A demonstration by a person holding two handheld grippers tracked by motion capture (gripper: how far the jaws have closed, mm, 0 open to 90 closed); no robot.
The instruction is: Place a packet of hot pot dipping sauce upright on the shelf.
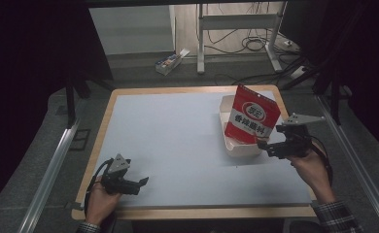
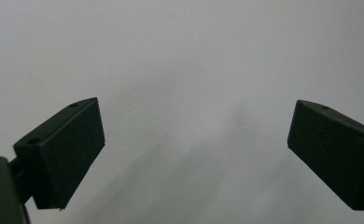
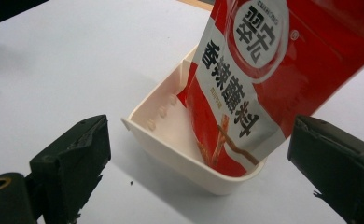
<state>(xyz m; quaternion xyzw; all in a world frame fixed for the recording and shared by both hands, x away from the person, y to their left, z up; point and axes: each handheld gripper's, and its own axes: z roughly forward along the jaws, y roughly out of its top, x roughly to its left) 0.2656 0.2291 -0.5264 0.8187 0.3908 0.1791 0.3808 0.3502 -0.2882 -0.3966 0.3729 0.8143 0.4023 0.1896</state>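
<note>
A red and white packet (image 1: 252, 114) with Chinese writing stands tilted in a cream plastic tray (image 1: 229, 142) at the table's right side. In the right gripper view the packet (image 3: 259, 79) leans against the tray's (image 3: 171, 140) near end, one corner down inside. My right gripper (image 1: 265, 144) is open just right of the tray's near corner, jaws wide apart in front of the packet (image 3: 199, 158) and holding nothing. My left gripper (image 1: 143, 182) rests open near the table's front left, over bare grey surface (image 2: 194, 154).
The grey tabletop (image 1: 178, 141) has a wooden rim and broad free room at centre and left. Beyond the far edge are a small box on the floor (image 1: 169, 62), a white desk frame (image 1: 236, 29) and cables. Metal rails run along both sides.
</note>
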